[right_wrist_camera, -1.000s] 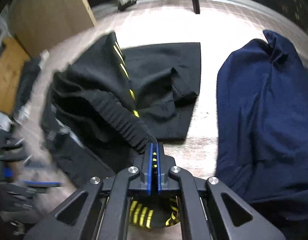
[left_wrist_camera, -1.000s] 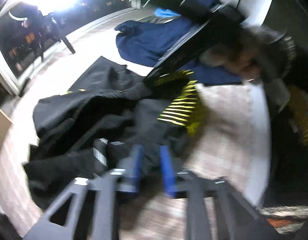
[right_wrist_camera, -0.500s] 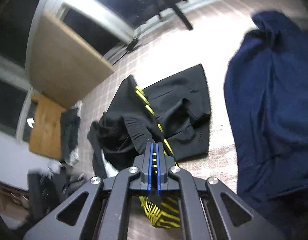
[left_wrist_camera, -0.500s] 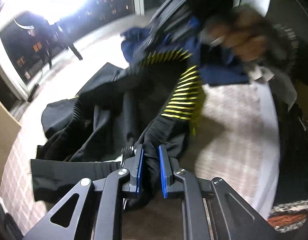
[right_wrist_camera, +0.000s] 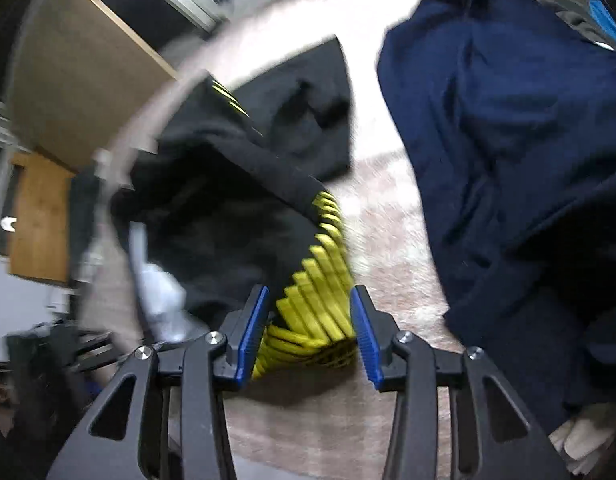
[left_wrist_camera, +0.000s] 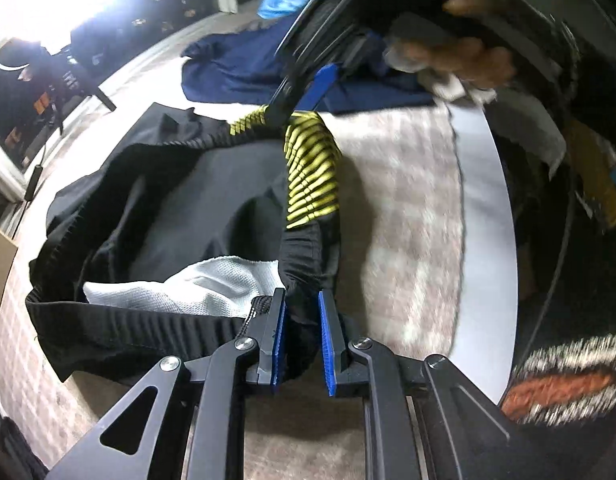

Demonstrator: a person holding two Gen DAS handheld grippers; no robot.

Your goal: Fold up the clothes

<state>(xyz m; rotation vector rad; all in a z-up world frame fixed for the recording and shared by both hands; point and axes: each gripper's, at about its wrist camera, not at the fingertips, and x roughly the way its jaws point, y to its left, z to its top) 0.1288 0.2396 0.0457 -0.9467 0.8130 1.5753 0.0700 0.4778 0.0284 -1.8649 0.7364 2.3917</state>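
My left gripper (left_wrist_camera: 301, 334) pinches the black elastic waistband of the shorts (left_wrist_camera: 180, 216), its blue pads narrow with the fabric bunched between them. My right gripper (right_wrist_camera: 308, 328) has just been opening: its pads now stand apart on either side of the yellow-striped band (right_wrist_camera: 320, 280), which lies between them; I cannot tell whether either pad touches it.

The shorts lie rumpled on the pale mat (left_wrist_camera: 404, 208), waistband gaping, white lining (left_wrist_camera: 196, 284) showing just behind my left pads. The yellow band runs along the side between the two grippers. A flatter part of the black fabric (right_wrist_camera: 304, 108) spreads toward the mat's far edge.

A navy garment (right_wrist_camera: 508, 140) lies heaped just beside the shorts on the right-hand side. Bare mat shows between them and in front of both grippers. In the left wrist view the mat's edge (left_wrist_camera: 484, 216) curves close by.
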